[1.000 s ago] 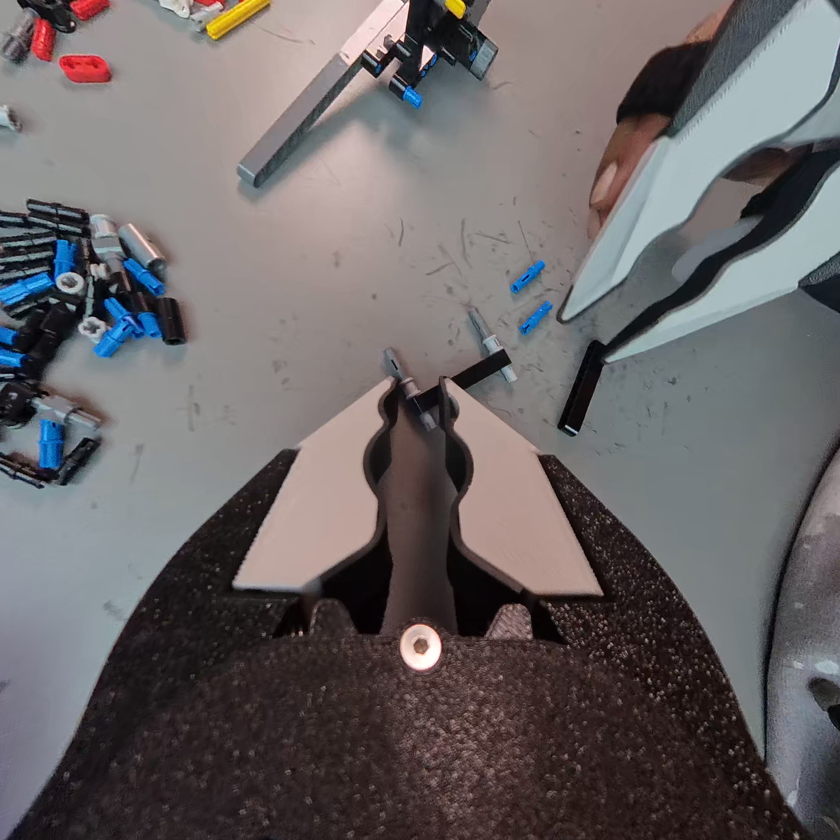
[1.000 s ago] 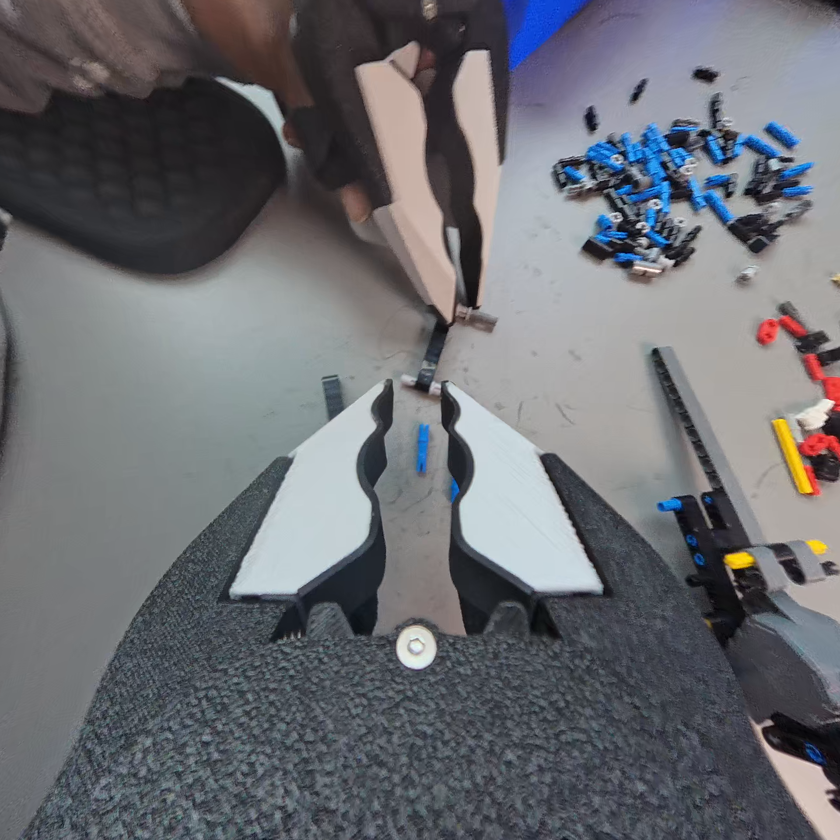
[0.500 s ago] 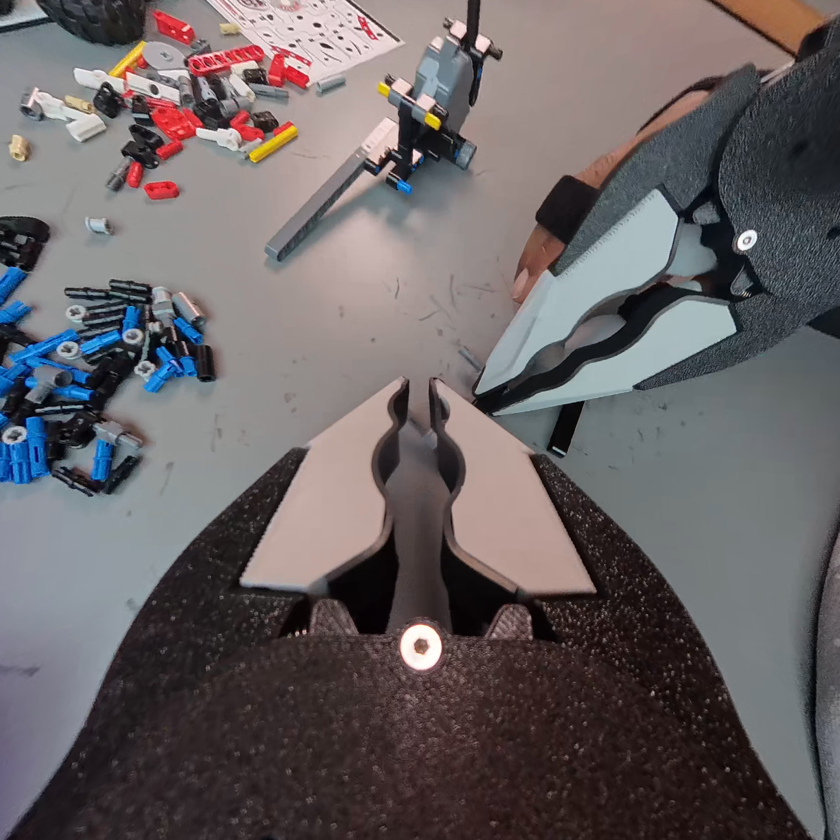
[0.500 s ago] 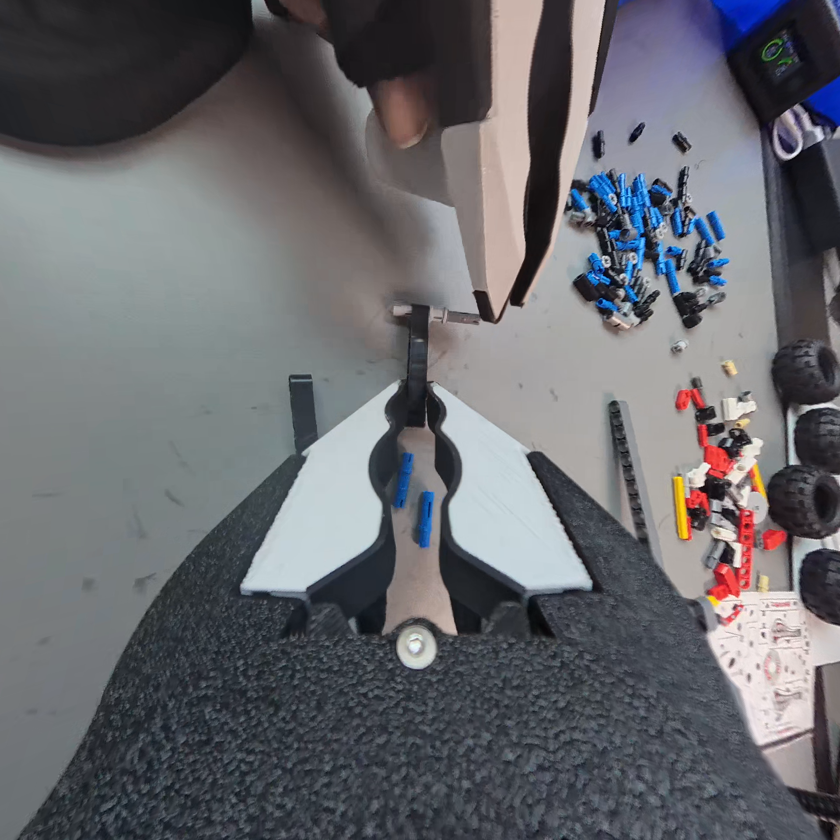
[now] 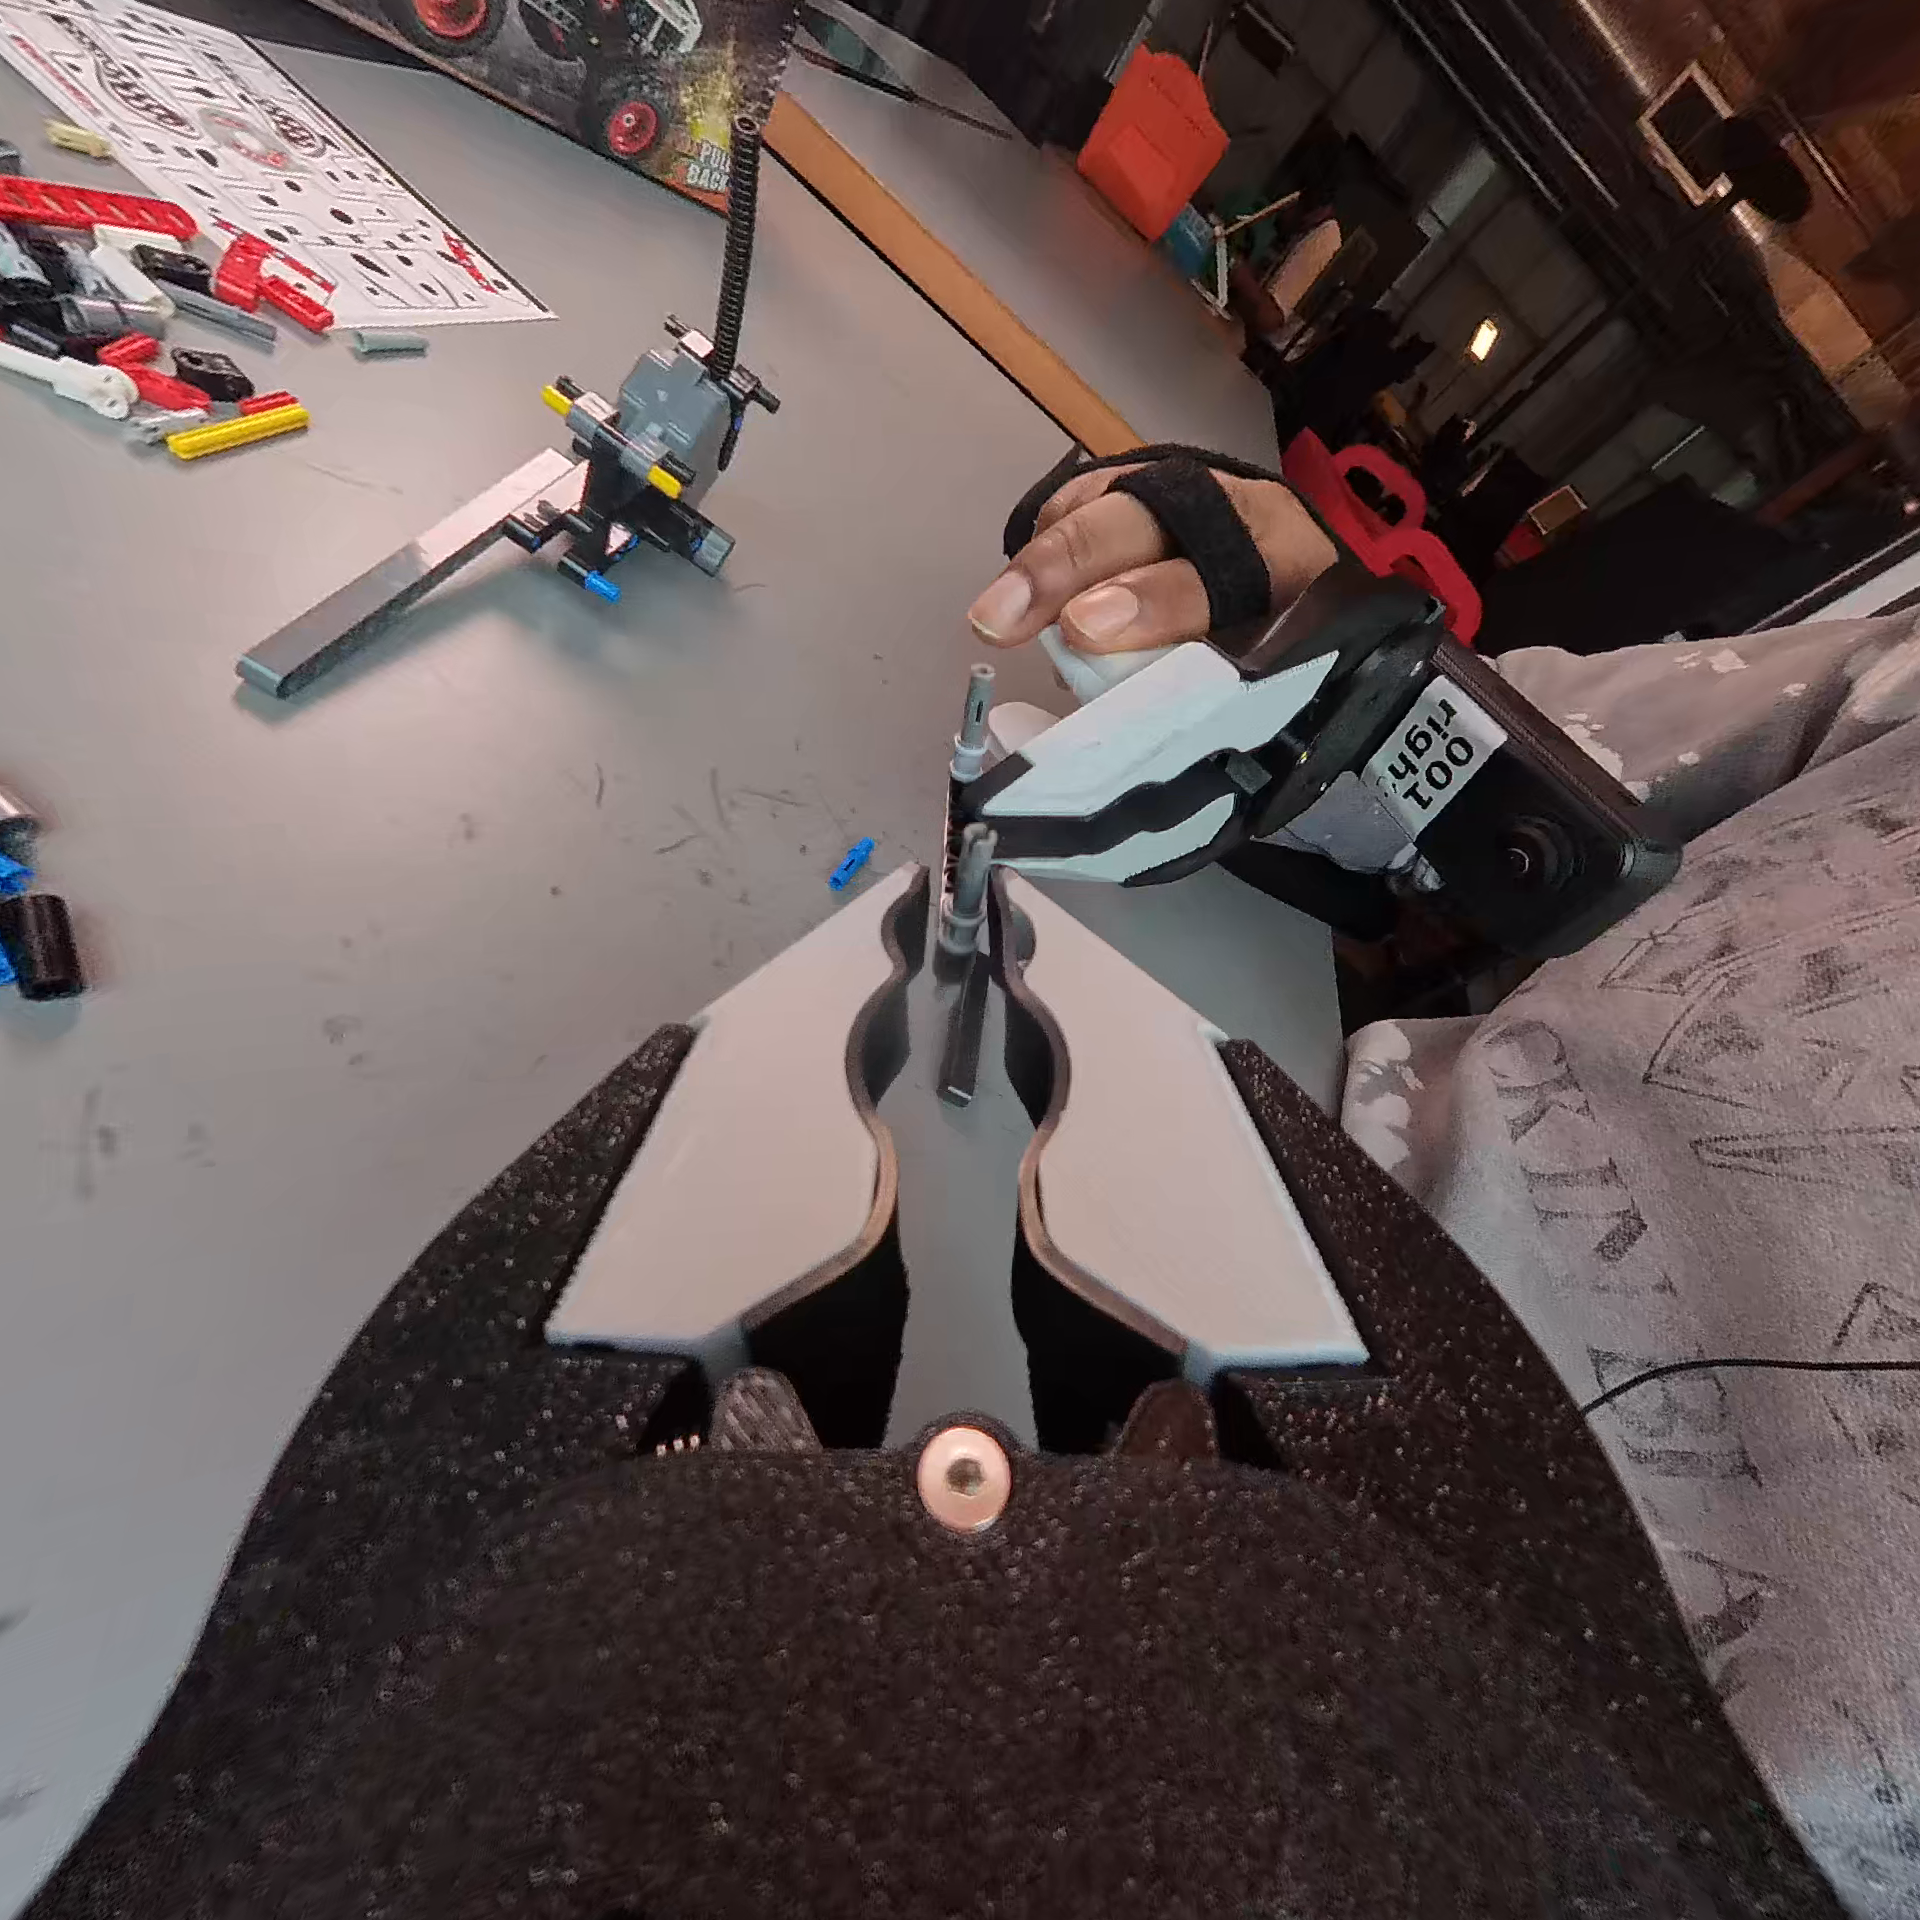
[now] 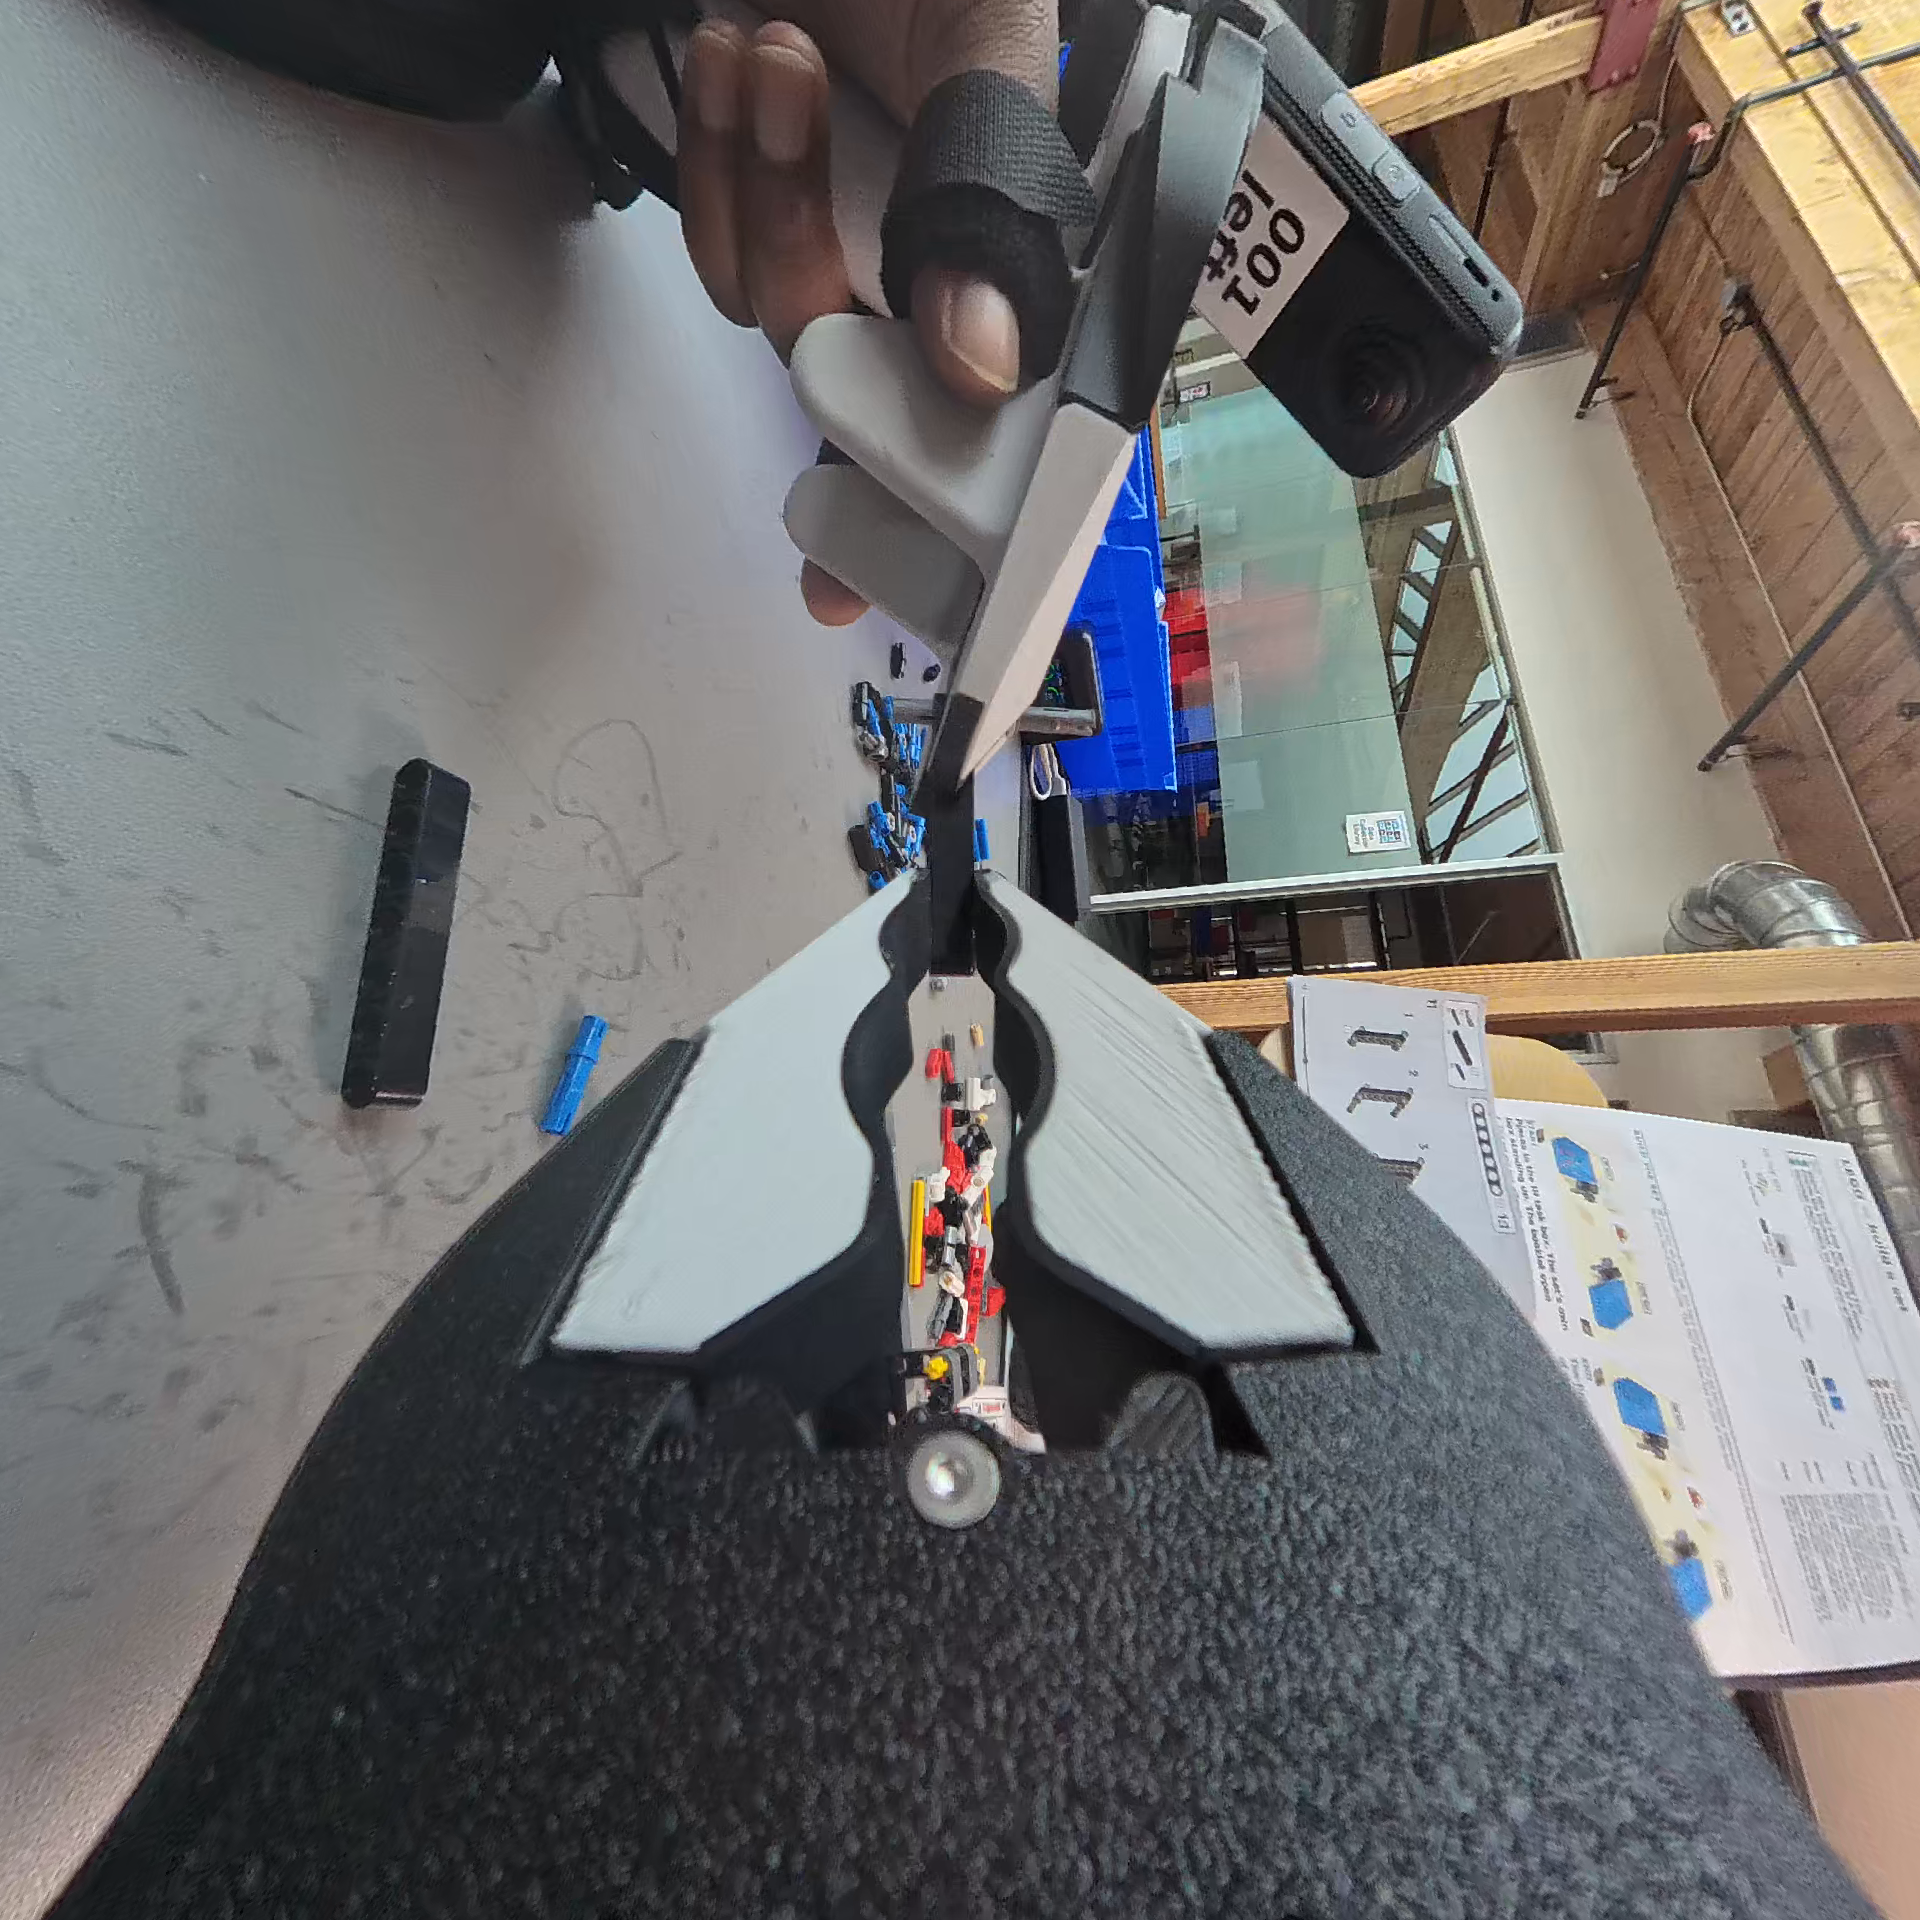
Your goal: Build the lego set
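Held aloft between both tools, clear of the grey table: a short black beam carrying two grey pins. Left gripper nearly closed on the lower grey pin; right gripper pinched onto the beam's end. Light, rigid, slick plastic, likely to twist or pop free; best gripped on the beam's flat sides. No containers: loose pieces at 10 o'clock, half-built assembly at 11, spare black beam lying flat.
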`<action>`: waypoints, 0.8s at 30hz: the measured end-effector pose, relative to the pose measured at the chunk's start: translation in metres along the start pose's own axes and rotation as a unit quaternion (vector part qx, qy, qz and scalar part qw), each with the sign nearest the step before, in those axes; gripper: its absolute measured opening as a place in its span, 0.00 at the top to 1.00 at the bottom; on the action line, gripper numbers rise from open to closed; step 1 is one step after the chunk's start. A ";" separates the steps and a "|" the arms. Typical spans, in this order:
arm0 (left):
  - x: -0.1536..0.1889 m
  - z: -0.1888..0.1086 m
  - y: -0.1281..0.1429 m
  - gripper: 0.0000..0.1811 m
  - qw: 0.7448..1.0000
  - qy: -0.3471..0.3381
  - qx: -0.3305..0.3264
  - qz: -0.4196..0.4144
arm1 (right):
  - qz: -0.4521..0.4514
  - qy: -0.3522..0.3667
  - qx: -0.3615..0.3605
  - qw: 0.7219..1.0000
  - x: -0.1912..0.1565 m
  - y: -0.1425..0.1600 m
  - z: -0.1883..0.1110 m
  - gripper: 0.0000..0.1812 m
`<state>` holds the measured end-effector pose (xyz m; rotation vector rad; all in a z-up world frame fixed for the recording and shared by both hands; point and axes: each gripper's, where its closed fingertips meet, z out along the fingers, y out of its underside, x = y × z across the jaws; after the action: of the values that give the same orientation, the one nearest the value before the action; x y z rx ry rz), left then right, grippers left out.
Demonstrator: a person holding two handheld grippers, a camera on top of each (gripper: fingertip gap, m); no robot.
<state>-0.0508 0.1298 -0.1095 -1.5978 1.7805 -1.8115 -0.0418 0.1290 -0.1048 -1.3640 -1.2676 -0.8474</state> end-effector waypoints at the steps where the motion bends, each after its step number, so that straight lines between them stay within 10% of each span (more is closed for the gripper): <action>1: 0.001 0.001 0.001 0.94 1.000 0.002 -0.004 0.002 | 0.001 0.001 -0.003 1.000 0.001 0.001 0.000 0.96; 8: 0.003 -0.001 -0.004 0.96 0.998 -0.025 0.005 0.062 | 0.113 -0.023 0.009 0.993 0.006 0.004 -0.004 0.96; 13: -0.013 -0.008 0.002 0.96 0.983 -0.097 -0.028 0.152 | 0.413 -0.336 0.015 0.846 -0.038 -0.002 -0.043 0.91; 24: -0.019 0.000 0.052 0.96 0.964 -0.084 -0.163 0.191 | 0.356 -0.431 -0.061 0.827 -0.092 -0.004 -0.041 0.96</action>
<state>-0.0709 0.1286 -0.1612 -1.3286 2.2000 -1.2279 -0.0568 0.0679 -0.1835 -2.2448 -1.1656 0.2818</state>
